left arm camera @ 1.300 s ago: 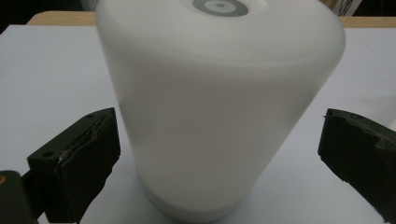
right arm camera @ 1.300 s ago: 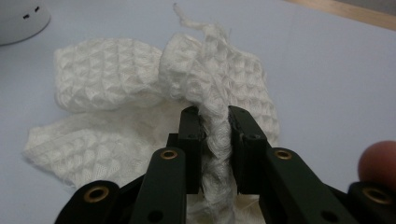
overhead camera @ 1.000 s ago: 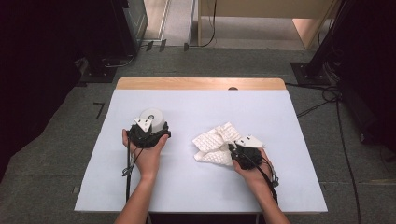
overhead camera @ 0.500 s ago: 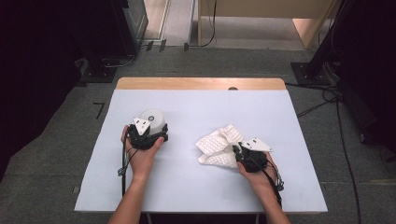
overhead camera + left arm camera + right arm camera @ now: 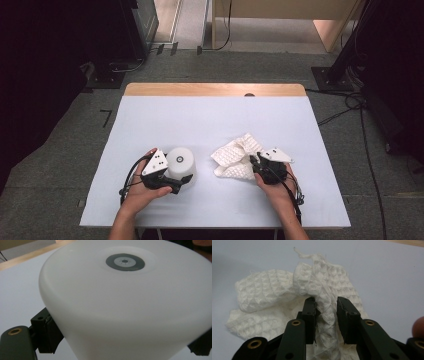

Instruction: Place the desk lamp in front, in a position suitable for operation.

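Observation:
A white cup (image 5: 180, 166) stands left of the table's middle, its flat end with a grey ring facing up. My left gripper (image 5: 169, 181) is shut on it. In the left gripper view the cup (image 5: 125, 302) sits between the two jaws, one at each lower corner. A crumpled white waffle-weave cloth (image 5: 234, 157) lies to the right. My right gripper (image 5: 258, 168) is shut on its near edge. In the right gripper view a fold of the cloth (image 5: 267, 287) is pinched between the fingertips of the right gripper (image 5: 326, 305).
The table (image 5: 210, 115) has a pale cover and a wooden strip (image 5: 215, 89) along its far edge. Cables (image 5: 345, 107) and dark stands lie on the floor beyond and to the right.
My left gripper has carried the cup nearer to me and to the right. My right gripper has drifted slightly right and nearer, still holding the cloth.

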Demonstrator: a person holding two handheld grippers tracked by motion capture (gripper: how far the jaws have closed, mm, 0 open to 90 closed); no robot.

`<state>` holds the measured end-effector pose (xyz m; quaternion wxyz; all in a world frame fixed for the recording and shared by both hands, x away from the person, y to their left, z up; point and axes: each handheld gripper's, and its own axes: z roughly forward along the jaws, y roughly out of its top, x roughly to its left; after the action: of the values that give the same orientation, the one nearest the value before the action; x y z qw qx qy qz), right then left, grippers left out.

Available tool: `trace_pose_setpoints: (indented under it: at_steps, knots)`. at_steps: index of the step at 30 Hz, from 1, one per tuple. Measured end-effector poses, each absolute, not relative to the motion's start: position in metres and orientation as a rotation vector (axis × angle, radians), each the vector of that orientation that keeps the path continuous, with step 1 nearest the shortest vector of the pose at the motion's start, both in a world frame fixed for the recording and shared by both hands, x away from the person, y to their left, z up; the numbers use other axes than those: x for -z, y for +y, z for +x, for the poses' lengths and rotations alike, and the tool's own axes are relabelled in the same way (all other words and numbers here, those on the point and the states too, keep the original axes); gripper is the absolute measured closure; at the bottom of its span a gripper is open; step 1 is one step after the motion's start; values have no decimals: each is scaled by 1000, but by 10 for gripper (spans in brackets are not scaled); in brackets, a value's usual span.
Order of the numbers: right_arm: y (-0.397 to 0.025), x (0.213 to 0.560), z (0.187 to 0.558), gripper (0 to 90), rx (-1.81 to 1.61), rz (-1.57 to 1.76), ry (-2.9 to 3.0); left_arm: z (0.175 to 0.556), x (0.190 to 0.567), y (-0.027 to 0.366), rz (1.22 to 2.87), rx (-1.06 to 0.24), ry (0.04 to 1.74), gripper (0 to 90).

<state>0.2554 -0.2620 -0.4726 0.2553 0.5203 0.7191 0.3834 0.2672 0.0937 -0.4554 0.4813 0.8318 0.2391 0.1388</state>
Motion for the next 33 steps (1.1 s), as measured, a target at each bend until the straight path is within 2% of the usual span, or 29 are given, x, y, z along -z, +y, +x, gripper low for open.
trace_pose_setpoints:
  at_steps: [3,7,10,13,19,20,22,27,28,29,30,33]
  knots:
    - [-262,476,255,656,-1039,1417,1963,267,464,91,2039,-347,564,84]
    - [-264,480,255,581,-1036,1411,1989,265,467,89,2004,-360,577,81]
    - [-265,480,254,457,-1061,1402,2001,261,469,91,1952,-350,646,16]
    - [-268,474,250,322,-1083,1358,1983,250,474,89,1908,-402,767,4]
    - [-270,456,245,264,-1180,1341,1960,236,473,75,1834,-490,874,0]
    - [-268,453,246,260,-1199,1344,1953,233,474,64,1854,-552,928,0]
    - [-266,449,247,255,-1216,1343,1949,232,475,61,1856,-566,943,0]
    - [-244,445,269,272,-1126,1434,1935,235,478,57,1847,-581,1006,12]
    - [-236,453,285,301,-1054,1508,1977,236,479,58,1842,-569,1021,64]
    - [-236,453,285,301,-1054,1508,1977,236,479,58,1842,-569,1021,65]
    - [-230,463,293,466,-965,1562,2004,235,479,60,1849,-576,1007,69]
    - [-233,471,290,703,-952,1528,2031,234,478,62,1849,-577,997,74]
